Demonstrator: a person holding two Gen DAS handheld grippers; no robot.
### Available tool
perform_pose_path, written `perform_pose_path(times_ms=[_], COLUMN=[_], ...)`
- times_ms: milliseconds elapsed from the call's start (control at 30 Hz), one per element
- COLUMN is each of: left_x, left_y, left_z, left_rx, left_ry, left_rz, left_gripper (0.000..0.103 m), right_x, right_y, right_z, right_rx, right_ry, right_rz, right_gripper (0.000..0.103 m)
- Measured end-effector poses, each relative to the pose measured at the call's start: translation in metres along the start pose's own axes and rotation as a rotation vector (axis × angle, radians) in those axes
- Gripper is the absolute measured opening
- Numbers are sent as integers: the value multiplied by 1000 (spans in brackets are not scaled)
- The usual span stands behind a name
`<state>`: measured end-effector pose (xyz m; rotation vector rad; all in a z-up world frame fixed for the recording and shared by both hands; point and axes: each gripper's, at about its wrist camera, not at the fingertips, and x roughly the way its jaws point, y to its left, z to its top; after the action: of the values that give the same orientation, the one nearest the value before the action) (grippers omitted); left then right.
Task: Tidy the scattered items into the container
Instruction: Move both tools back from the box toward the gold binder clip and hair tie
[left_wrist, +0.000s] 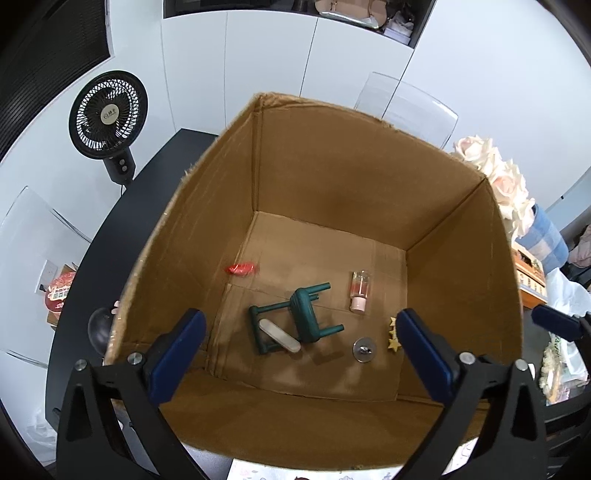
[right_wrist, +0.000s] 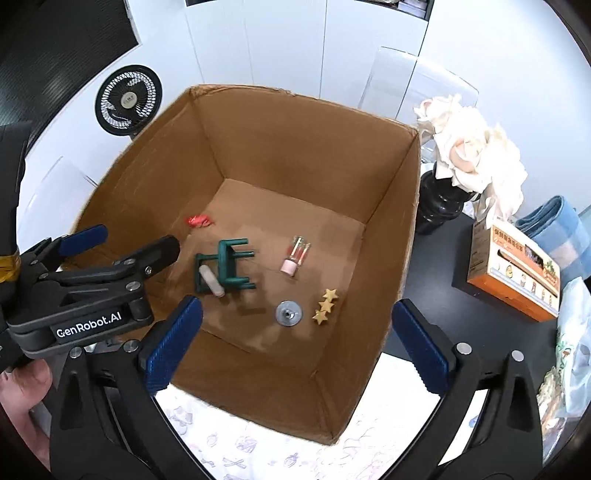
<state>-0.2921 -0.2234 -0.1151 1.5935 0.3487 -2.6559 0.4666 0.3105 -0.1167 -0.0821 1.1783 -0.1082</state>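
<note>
Left wrist view: left gripper (left_wrist: 299, 343) and right gripper (right_wrist: 295, 345), both spread apart and empty, hover above the cardboard box (left_wrist: 332, 177); on its floor lie metal disc (left_wrist: 364, 350), star clip (left_wrist: 392, 336), green toy stool (left_wrist: 301, 319), small bottle (left_wrist: 359, 291), red wrapper (left_wrist: 241, 268) farthest left.

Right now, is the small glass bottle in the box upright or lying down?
Lying down. The small glass bottle rests on its side on the cardboard box floor, pink cap toward the camera.

Both wrist views down into cardboard box (left_wrist: 314, 177), seemingly close
</note>
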Motion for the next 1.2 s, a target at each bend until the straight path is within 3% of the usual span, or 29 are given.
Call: perform_pose_path(times_ms=[567, 967, 1200], left_x=[-56, -82, -83], left_y=[-44, -112, -167], left_z=[-9, -31, -50], left_rx=[35, 94, 149], left_ry=[-67, -95, -93], left_rz=[-27, -54, -87], left_gripper=[102, 102, 102], right_x=[-62, -103, -120], right_y=[-38, -96, -154], right_z=[-32, -73, -108], right_rx=[43, 113, 185], right_ry=[-66, -107, -109], right_rz=[-30, -58, -79], right_gripper=[103, 103, 103])
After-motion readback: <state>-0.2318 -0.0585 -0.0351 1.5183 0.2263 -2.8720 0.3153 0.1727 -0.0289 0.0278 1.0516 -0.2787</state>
